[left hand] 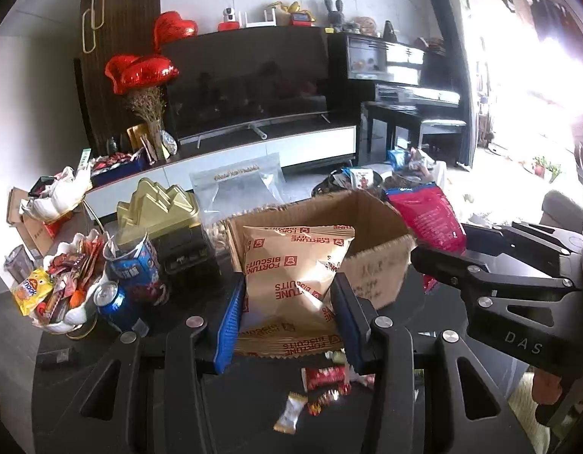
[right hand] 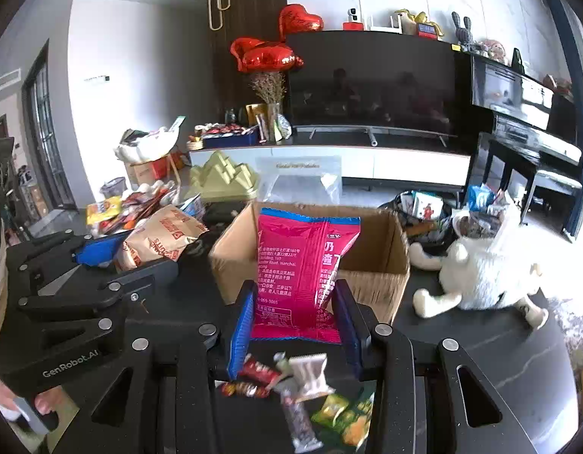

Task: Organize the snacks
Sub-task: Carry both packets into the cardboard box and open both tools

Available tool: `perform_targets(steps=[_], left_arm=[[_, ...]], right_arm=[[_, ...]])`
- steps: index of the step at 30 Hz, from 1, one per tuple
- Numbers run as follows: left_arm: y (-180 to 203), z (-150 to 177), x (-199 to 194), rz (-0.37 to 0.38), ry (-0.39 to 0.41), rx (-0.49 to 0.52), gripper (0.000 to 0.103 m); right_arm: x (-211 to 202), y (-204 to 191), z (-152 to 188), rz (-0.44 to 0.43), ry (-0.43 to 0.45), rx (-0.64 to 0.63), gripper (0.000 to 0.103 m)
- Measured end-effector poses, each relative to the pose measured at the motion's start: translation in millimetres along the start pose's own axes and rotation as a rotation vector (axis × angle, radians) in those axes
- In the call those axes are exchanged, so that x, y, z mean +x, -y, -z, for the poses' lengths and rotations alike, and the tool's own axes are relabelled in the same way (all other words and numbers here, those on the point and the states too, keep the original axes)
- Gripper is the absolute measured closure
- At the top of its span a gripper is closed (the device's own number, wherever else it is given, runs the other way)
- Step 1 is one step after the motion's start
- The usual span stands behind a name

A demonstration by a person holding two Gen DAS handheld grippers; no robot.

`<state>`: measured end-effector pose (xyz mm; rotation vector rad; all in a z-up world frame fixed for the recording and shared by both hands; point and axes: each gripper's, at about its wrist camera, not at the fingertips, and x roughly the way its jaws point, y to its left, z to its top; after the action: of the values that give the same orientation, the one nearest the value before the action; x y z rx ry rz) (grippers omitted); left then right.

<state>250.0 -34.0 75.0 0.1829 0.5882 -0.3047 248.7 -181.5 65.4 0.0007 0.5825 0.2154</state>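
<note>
My left gripper [left hand: 287, 317] is shut on a tan Fortune Biscuits bag [left hand: 291, 265] and holds it in front of the open cardboard box [left hand: 382, 227]. My right gripper [right hand: 295, 317] is shut on a pink snack bag with a blue top [right hand: 302, 265], held upright just in front of the same box [right hand: 367, 261]. The right gripper and pink bag also show in the left wrist view [left hand: 427, 212]. The left gripper with the tan bag shows in the right wrist view [right hand: 159, 238], left of the box. Small loose wrapped snacks [right hand: 302, 389] lie on the dark table below my right gripper.
A white bowl of mixed snacks [left hand: 60, 283], a blue can [left hand: 113, 302], a blue packet and a gold box [left hand: 159, 204] stand left of the cardboard box. A clear zip bag [left hand: 238, 185] stands behind it. A white plush toy [right hand: 480, 268] lies to its right. Small candies [left hand: 314, 389] lie near the table's front.
</note>
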Motion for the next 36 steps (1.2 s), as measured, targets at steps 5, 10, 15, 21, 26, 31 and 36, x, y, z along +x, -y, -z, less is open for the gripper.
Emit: perform_targets(steps=[5, 10, 15, 21, 26, 31, 36], left_arm=[[-10.8, -20.3, 27.0, 0.013, -0.048, -0.033, 0.058], [-16.0, -36.2, 48.7, -0.004, -0.059, -0.048, 0.058], [-16.3, -45.8, 68.2, -0.011, -0.078, -0.045, 0.058], [-21.0, -56.7, 95.7, 0.015, -0.115, -0.071, 0.058], [-23.0, -60.4, 118.1, 0.017, -0.15, -0.08, 0.057], [-24.4, -60.3, 135.3, 0.009, -0.178, -0.093, 0.042], [-26.5, -60.6, 130.4, -0.049, -0.153, -0.093, 0.026]], right_arm=[[19.0, 6.2, -18.7, 0.026, -0.012, 0.011, 0.061], [43.1, 13.7, -34.3, 0.029, -0.05, 0.036, 0.061], [62.6, 20.2, -39.8, 0.024, -0.082, 0.047, 0.061], [84.2, 26.6, -46.1, 0.024, -0.108, 0.04, 0.061], [100.4, 35.9, -47.8, 0.021, -0.128, 0.058, 0.061], [113.2, 43.5, -46.9, 0.029, -0.142, 0.069, 0.061], [112.5, 48.1, -44.3, 0.084, -0.12, 0.077, 0.038]])
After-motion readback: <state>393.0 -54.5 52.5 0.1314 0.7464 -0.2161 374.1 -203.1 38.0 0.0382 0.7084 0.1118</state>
